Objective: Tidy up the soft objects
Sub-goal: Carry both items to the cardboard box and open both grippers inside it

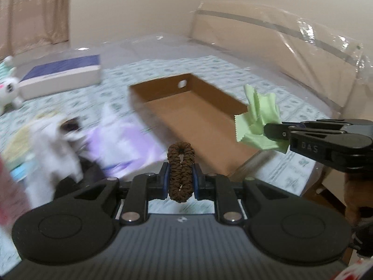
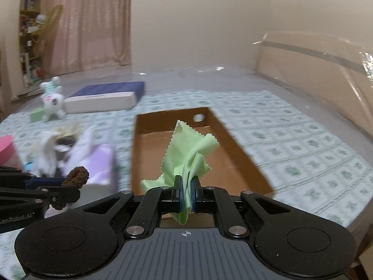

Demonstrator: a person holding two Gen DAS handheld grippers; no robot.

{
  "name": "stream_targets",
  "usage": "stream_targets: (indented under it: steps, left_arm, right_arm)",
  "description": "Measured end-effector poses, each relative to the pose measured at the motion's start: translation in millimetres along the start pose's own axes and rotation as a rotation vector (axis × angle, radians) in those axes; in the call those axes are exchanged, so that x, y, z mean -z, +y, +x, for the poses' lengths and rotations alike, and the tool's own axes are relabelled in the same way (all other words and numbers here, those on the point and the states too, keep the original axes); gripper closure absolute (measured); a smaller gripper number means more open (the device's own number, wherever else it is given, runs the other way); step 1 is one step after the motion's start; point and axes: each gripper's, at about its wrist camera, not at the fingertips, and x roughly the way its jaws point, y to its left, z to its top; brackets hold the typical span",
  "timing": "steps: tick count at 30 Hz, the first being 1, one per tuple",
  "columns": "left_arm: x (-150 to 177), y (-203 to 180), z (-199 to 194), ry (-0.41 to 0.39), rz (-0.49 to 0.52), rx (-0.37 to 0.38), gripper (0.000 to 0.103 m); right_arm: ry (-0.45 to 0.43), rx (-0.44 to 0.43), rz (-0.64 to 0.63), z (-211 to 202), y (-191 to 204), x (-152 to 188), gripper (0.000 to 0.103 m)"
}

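Patterned bedding (image 2: 291, 140) carried one open cardboard box (image 2: 235, 156); above its near edge the right gripper (image 2: 185, 192) pinched one green cloth (image 2: 188, 154), while the left gripper (image 1: 181, 179) clamped one brown scrunchie (image 1: 181, 170), one plush toy (image 2: 51, 100) well behind

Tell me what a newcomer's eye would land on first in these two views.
First, the green cloth, bunched and pinched in the right tool, held over the near end of the open brown box. Next, the brown scrunchie, squeezed in the left tool just left of that box. Behind them, a jumble of white and purple soft things lies on the patterned sheet.
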Motion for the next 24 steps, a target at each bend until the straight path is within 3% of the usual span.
stream_targets:
  steps: [10,17,24]
  left_arm:
    - [-37,-48,68,-0.007,0.039,0.077,0.085]
    - [-39,-55,101,0.015,0.046,0.09,0.064]
    - [-28,-43,95,0.017,0.026,0.049,0.05]
  right_arm:
    - [0.017,0.04,0.037,32,-54,-12,0.096]
    - [0.039,0.037,0.065,47,-63,-8,0.096]
    - [0.058,0.021,0.08,57,-65,-4,0.096]
